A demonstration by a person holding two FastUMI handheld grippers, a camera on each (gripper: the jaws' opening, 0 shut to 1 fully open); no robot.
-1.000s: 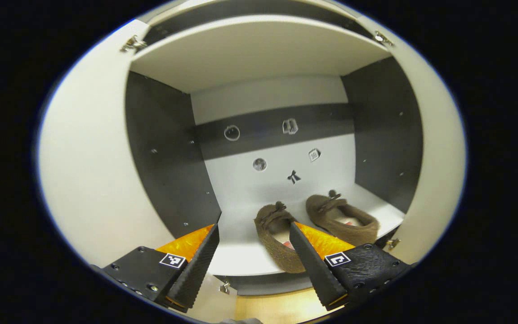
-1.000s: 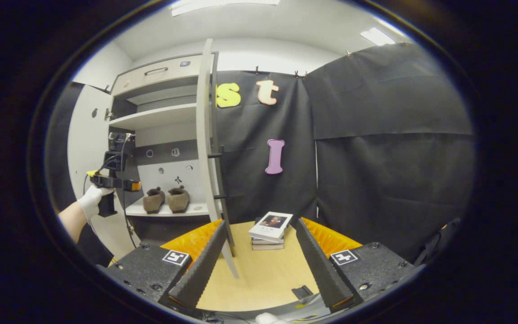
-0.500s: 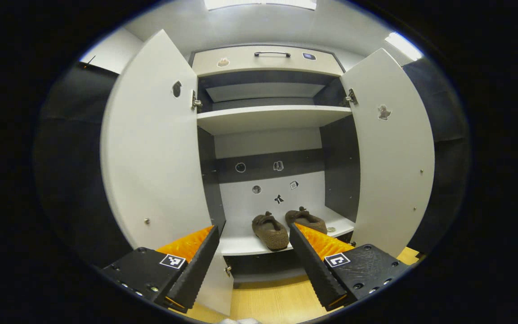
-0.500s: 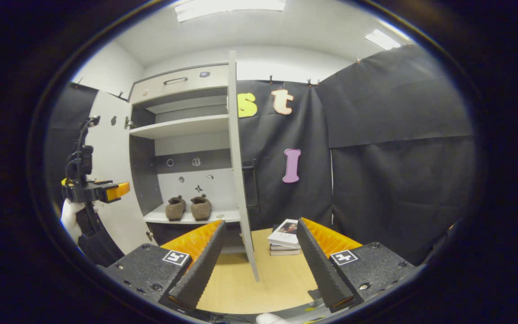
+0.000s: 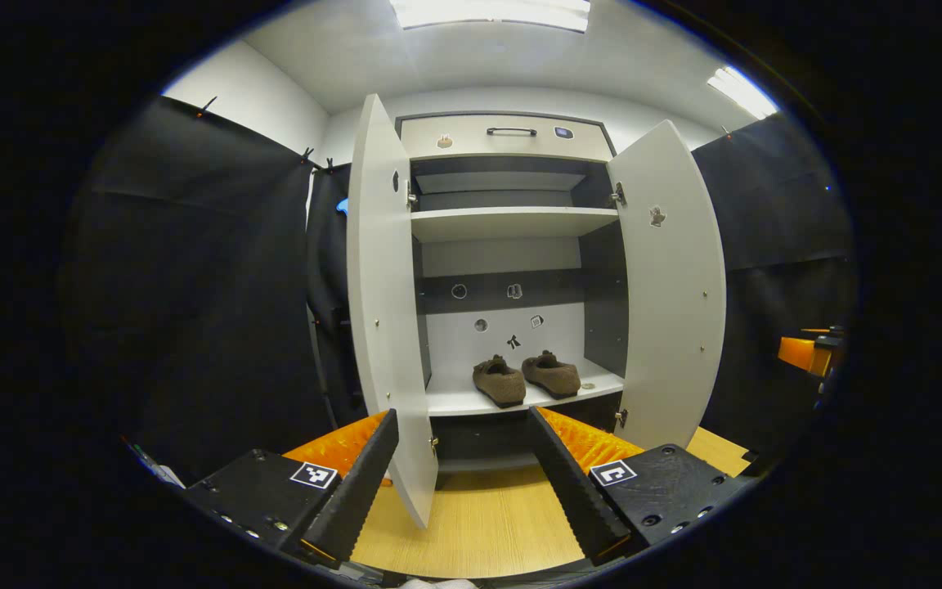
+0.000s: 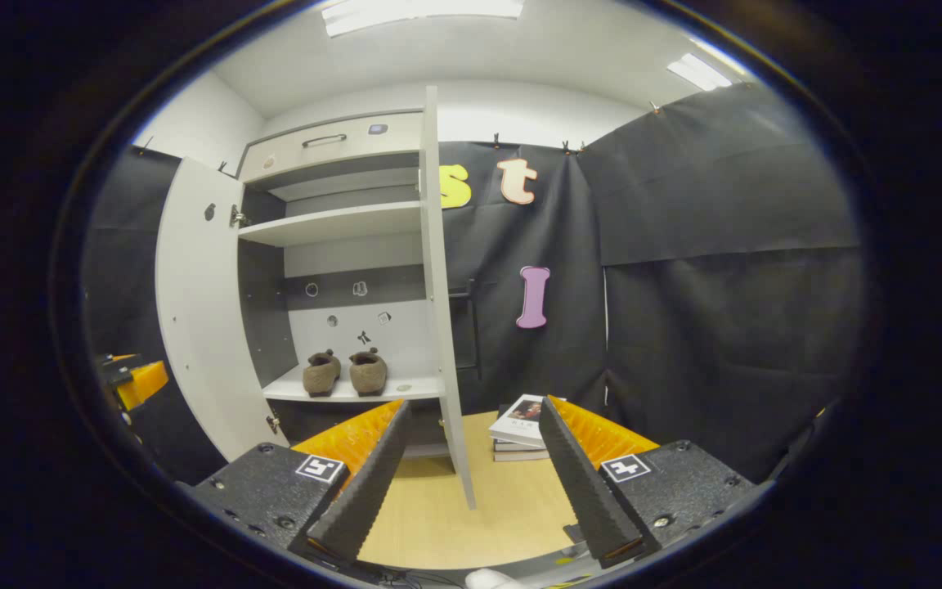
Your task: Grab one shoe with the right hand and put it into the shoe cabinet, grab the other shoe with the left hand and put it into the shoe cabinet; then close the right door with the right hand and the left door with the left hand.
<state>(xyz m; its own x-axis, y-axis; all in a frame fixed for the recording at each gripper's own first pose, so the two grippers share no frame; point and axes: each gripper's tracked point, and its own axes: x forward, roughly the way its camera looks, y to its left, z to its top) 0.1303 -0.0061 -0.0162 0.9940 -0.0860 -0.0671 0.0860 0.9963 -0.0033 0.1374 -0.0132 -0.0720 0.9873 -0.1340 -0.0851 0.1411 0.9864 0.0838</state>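
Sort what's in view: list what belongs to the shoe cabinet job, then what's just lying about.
Job:
shoes
cabinet
left door
right door
left tool
right tool

Lying about:
books
small round thing on the shelf

stickers (image 5: pixel 497 307) on the cabinet's back panel too small to make out, stack of books (image 6: pixel 518 427) partly behind the right gripper's finger (image 6: pixel 581 483)

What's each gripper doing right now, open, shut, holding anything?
Left gripper: open, holding nothing, in front of the cabinet.
Right gripper: open, holding nothing, its fingers on either side of the right door's edge, not gripping it.
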